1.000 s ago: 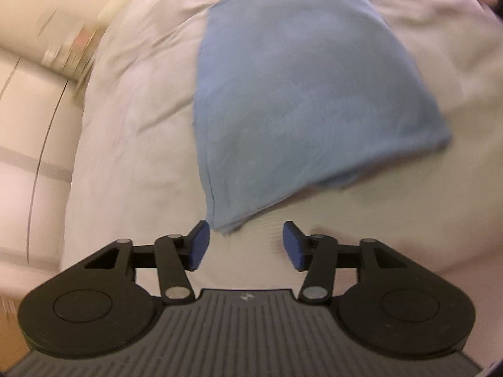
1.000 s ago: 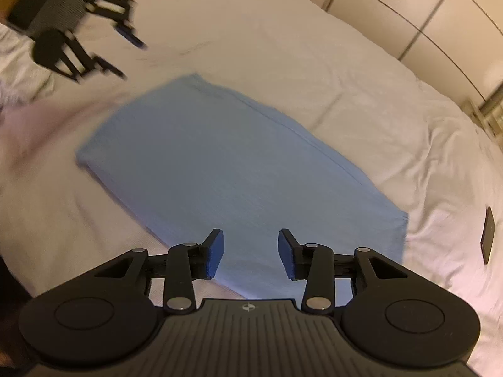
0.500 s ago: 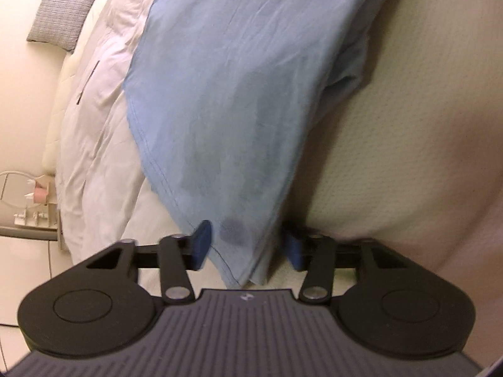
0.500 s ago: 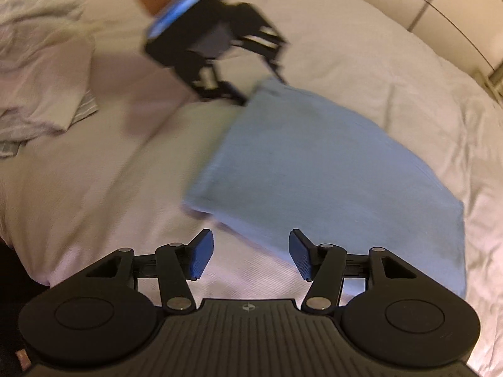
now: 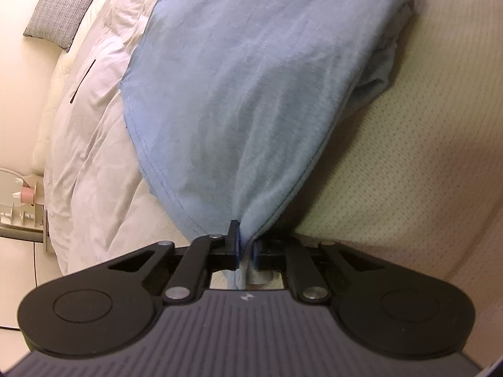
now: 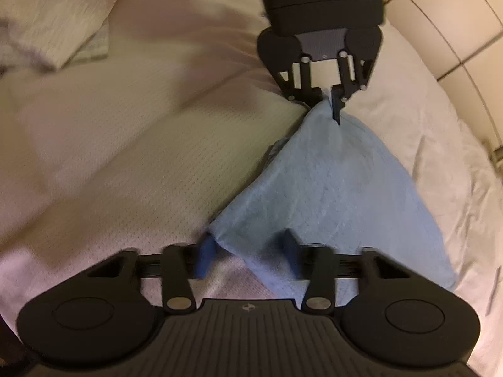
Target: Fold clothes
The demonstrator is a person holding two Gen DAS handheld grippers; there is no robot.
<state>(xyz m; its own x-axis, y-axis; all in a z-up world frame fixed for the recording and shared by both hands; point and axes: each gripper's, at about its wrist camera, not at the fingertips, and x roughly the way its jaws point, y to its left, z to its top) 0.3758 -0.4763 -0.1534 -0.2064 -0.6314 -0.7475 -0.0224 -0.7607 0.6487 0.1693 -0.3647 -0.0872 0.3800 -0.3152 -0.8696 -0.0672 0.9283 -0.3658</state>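
One garment: soft light-blue knit cloth [image 5: 251, 94], folded, on dimpled cream bed [image 6: 125, 157].
Left claw [image 5: 245, 248]: pinched tight on one corner.
Right claw [image 6: 248, 257]: closing, straddling another corner.

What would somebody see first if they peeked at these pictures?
The big blue cloth stretched across the white bed. The left gripper pinches one corner tight, seen at the far end in the right wrist view. The right gripper, near the bottom of its own view, is closing its fingers around the opposite corner. A crumpled pale garment lies at the top left.
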